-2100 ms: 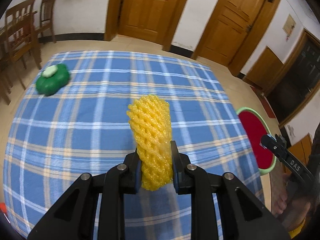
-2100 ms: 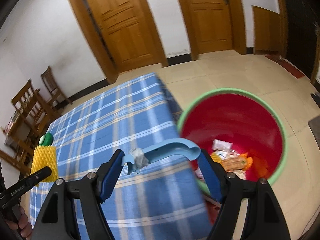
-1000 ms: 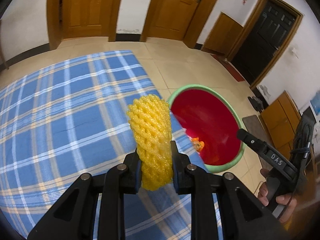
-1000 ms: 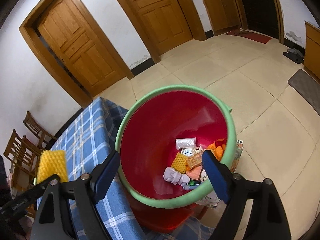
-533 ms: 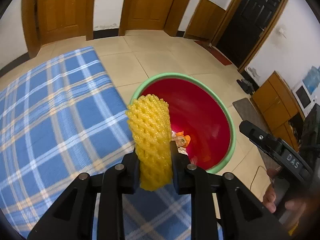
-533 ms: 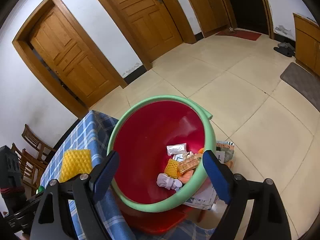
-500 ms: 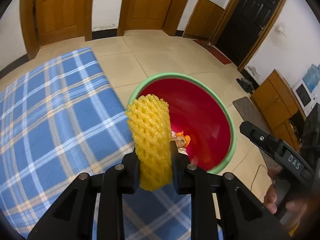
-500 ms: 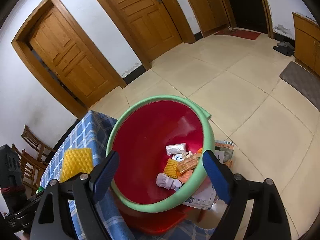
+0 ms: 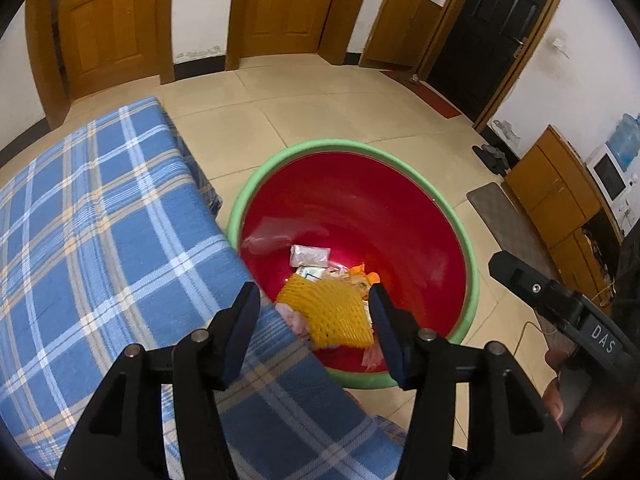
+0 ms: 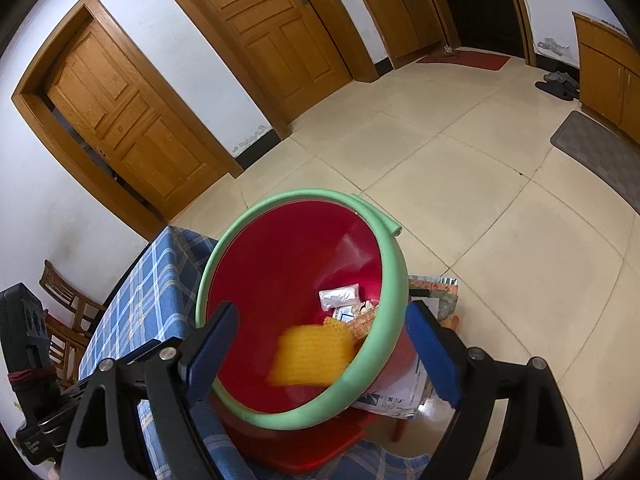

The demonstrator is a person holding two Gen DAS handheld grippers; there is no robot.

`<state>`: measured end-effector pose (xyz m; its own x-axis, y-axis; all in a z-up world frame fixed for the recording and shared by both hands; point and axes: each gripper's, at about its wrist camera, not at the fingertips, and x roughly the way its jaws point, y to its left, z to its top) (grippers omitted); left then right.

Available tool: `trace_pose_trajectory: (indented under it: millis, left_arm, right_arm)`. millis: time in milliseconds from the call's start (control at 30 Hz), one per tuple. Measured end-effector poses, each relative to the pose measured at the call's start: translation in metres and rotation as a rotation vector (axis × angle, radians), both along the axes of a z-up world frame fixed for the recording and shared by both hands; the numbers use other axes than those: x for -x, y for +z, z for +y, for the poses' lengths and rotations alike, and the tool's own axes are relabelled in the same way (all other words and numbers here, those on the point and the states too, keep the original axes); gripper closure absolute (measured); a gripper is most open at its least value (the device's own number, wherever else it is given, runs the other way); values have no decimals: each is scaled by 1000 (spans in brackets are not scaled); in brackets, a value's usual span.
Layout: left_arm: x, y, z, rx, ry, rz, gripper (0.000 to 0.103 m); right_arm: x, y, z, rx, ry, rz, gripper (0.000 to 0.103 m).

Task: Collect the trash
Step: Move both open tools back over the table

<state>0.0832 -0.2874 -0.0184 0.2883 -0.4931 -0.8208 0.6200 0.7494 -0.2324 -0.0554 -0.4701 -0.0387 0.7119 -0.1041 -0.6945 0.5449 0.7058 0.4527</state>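
Note:
The yellow foam net (image 9: 330,312) is free of my left gripper (image 9: 314,322) and drops inside the red bin with a green rim (image 9: 348,148). The left gripper is open and empty above the table edge and bin. In the right wrist view the yellow foam net (image 10: 308,354) is a blur inside the bin (image 10: 384,280). My right gripper (image 10: 322,350) is open and empty over the bin's near rim. Other wrappers (image 9: 310,256) lie at the bin's bottom.
The blue plaid tablecloth (image 9: 100,240) covers the table left of the bin. The right gripper's body (image 9: 560,304) shows at the right of the left wrist view. Papers (image 10: 436,292) lie beside the bin. Wooden doors and cabinets line the walls; chairs (image 10: 64,304) stand at far left.
My left gripper has opened and let go of the yellow foam net, which now falls into the bin. Both grippers have shifted slightly further over the bin.

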Motion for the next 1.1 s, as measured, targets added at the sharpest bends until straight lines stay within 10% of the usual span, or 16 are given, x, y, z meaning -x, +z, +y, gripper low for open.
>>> trace_pose_trajectory:
  millis: [1100]
  left_arm:
    - [16, 46, 168, -9, 482, -114, 29]
  right_arm:
    - [-19, 48, 126, 108, 317, -53, 7]
